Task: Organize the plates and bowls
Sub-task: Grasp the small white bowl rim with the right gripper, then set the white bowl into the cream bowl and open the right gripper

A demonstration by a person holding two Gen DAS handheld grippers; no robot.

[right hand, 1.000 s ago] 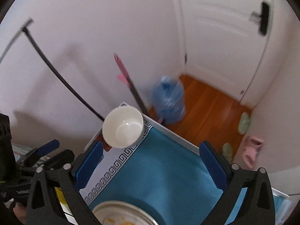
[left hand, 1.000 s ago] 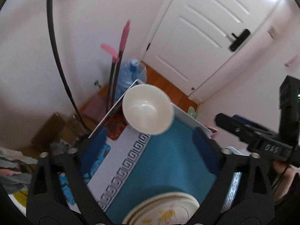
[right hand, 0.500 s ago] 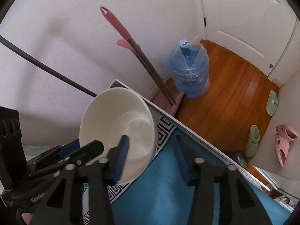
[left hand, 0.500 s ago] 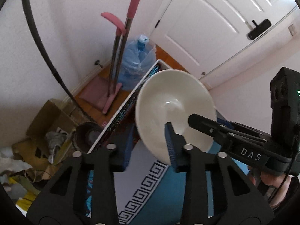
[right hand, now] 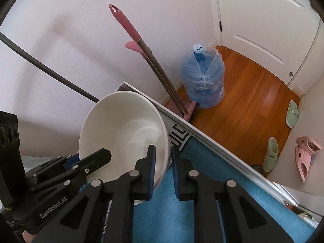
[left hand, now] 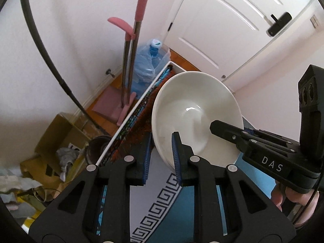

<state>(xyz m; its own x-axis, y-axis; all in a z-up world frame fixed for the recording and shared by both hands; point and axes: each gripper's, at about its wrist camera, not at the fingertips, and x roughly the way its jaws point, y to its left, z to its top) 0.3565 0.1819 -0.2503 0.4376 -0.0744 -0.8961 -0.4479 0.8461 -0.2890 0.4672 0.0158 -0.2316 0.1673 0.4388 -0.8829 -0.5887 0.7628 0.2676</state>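
**Two grippers pinch one bowl at the bench corner**

The room is a narrow corner with pale walls (right hand: 60, 30), a white panelled door (left hand: 232, 26) with a black handle, and a wooden floor (right hand: 243, 105). The bench (right hand: 202, 137) has a white edge and carries a blue cloth (right hand: 166, 212) with a white key-pattern border. On the floor beyond the bench edge stand a blue water jug (right hand: 202, 81) wrapped in clear plastic and a pink-handled mop (right hand: 141, 44) leaning on the wall. A cardboard box (left hand: 58, 137) with rags sits lower left in the left view; green and pink slippers (right hand: 271, 154) lie by the far wall.

A white bowl (left hand: 194, 117) is at the bench's far corner, tilted. The left gripper (left hand: 160, 156) has just been closing and its fingers clench the bowl's near rim, one inside, one outside. The right gripper (right hand: 164, 172) has likewise just been closing; its fingers grasp the opposite rim the same way
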